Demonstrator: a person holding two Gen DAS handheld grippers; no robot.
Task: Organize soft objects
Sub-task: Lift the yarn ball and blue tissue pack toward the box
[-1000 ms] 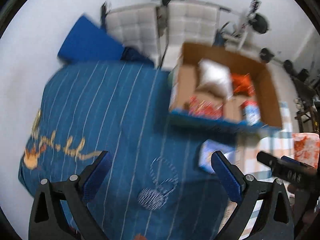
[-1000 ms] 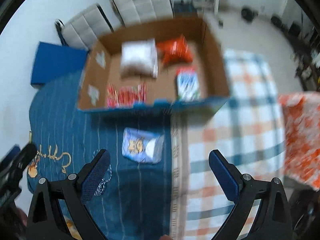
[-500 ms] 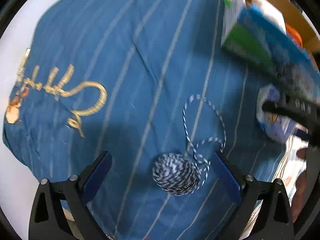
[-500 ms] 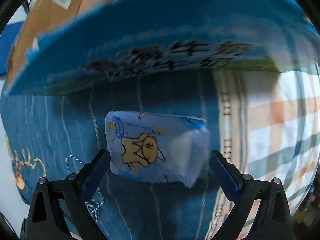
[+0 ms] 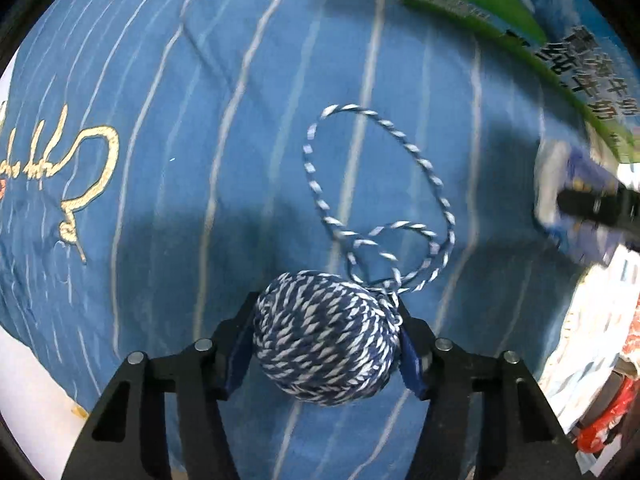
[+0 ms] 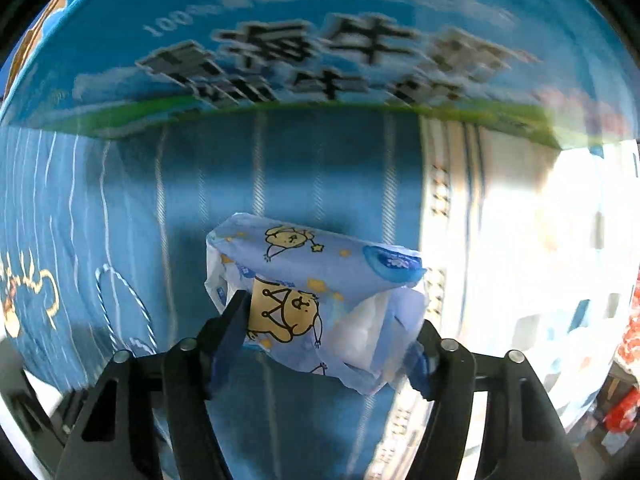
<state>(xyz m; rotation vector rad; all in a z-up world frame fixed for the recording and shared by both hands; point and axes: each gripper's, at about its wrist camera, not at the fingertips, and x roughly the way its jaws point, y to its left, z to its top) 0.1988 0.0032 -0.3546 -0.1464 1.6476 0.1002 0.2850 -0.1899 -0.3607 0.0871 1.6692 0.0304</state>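
My left gripper (image 5: 326,340) has its fingers closed against both sides of the blue-and-white yarn ball (image 5: 326,338), which sits on the striped blue cloth (image 5: 200,120) — a loose strand (image 5: 380,200) loops out ahead of it. My right gripper (image 6: 320,336) has its fingers pinched in on the bear-print tissue pack (image 6: 316,304), crumpled between them, just in front of the blue printed carton (image 6: 320,52). To the right lies a checked cloth (image 6: 540,240).
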